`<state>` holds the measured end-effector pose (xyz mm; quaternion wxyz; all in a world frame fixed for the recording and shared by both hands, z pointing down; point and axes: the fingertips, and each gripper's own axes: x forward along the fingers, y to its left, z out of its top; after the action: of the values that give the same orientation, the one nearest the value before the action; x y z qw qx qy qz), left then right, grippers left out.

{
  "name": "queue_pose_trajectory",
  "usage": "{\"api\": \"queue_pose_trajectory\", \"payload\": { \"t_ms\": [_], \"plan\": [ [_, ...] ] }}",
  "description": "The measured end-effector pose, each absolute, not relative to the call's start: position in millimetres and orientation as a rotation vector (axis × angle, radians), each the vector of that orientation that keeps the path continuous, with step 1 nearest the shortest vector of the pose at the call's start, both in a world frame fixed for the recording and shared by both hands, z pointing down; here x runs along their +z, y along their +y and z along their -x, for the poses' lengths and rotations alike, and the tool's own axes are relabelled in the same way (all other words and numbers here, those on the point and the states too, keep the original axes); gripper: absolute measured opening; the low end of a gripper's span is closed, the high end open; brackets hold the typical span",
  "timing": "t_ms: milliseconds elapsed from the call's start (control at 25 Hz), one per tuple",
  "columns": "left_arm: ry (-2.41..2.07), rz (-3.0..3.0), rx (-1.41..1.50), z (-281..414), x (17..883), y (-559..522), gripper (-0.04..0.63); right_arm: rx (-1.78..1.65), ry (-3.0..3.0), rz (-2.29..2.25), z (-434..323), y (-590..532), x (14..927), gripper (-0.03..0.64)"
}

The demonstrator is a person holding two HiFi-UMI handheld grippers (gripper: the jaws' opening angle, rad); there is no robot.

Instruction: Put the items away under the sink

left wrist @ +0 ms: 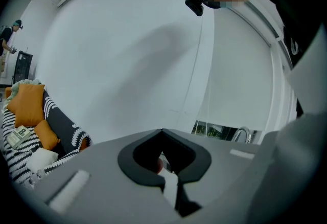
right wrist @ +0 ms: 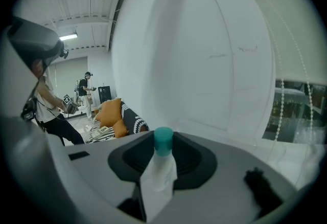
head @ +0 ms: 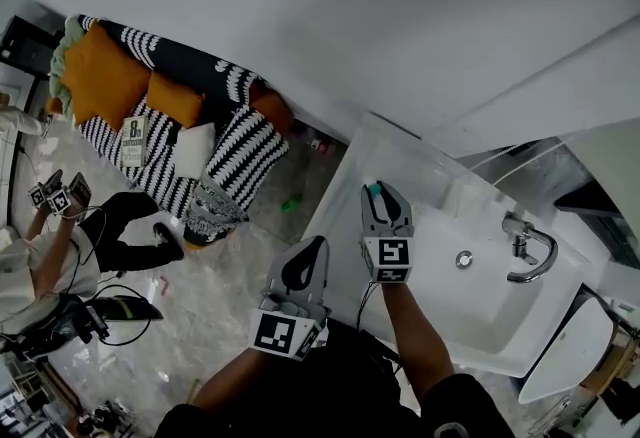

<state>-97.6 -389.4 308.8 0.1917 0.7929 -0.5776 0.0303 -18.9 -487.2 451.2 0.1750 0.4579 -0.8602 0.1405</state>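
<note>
A home bathroom mock-up in a recording studio: white washbasin (head: 345, 201) with chrome faucet (head: 527, 251), sofa (head: 250, 141) with orange cushions (head: 100, 76), marble floor (head: 225, 271), cables (head: 125, 311), another person (head: 40, 261) holding marker-cube tools (head: 60, 196).

Head view: sink (head: 430, 176) at right, backed against the wall (head: 400, 6). Faucet (head: 527, 251) on the sink's right side, drain (head: 464, 259) in the bowl just left of it.

Right gripper (head: 385, 194) is over the sink's left part, with the tube (head: 374, 190) held between its jaws. Left gripper (head: 308, 261) is just left of it, off the sink — over the floor (head: 230, 296).

Sofa (head: 190, 66) farther left along the same wall, cushions (head: 100, 76) on it. Person (head: 40, 256) at far left, in front of the sofa.
</note>
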Motion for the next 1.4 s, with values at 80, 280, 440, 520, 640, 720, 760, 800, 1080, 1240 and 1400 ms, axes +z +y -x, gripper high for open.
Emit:
{"api": "queue_pose_trajectory", "payload": {
  "t_ms": [80, 280, 440, 520, 640, 720, 760, 800, 1080, 1240, 1400],
  "plan": [
    [-1.613, -2.219, 0.088, 97, 308, -384, 0.009, 0.393, -2.45, -1.307, 19, -482, 447, 0.118],
    [-1.614, -2.244, 0.07, 101, 304, -368, 0.009, 0.394, -2.461, -1.322, 16, -466, 435, 0.117],
    [-1.615, -2.26, 0.049, 104, 296, -352, 0.009, 0.377, -2.455, -1.345, 12, -449, 426, 0.117],
    [-1.608, -2.265, 0.045, 105, 293, -342, 0.009, 0.371, -2.452, -1.353, 10, -438, 420, 0.115],
    [-1.574, -2.259, 0.033, 103, 281, -327, 0.009, 0.364, -2.447, -1.376, 7, -420, 409, 0.115],
    [-1.573, -2.283, 0.022, 106, 277, -317, 0.009, 0.357, -2.438, -1.392, 6, -407, 402, 0.114],
    [-1.58, -2.302, 0.015, 108, 275, -311, 0.009, 0.356, -2.435, -1.398, 5, -401, 399, 0.114],
    [-1.584, -2.32, 0.01, 109, 274, -306, 0.009, 0.357, -2.432, -1.404, 5, -394, 396, 0.112],
    [-1.578, -2.34, -0.014, 106, 255, -264, 0.009, 0.363, -2.43, -1.474, -7, -345, 379, 0.106],
    [-1.566, -2.368, -0.033, 105, 247, -238, 0.009, 0.348, -2.43, -1.503, -13, -319, 376, 0.106],
    [-1.557, -2.385, -0.03, 106, 241, -216, 0.009, 0.275, -2.444, -1.533, -16, -295, 360, 0.104]
  ]
}}
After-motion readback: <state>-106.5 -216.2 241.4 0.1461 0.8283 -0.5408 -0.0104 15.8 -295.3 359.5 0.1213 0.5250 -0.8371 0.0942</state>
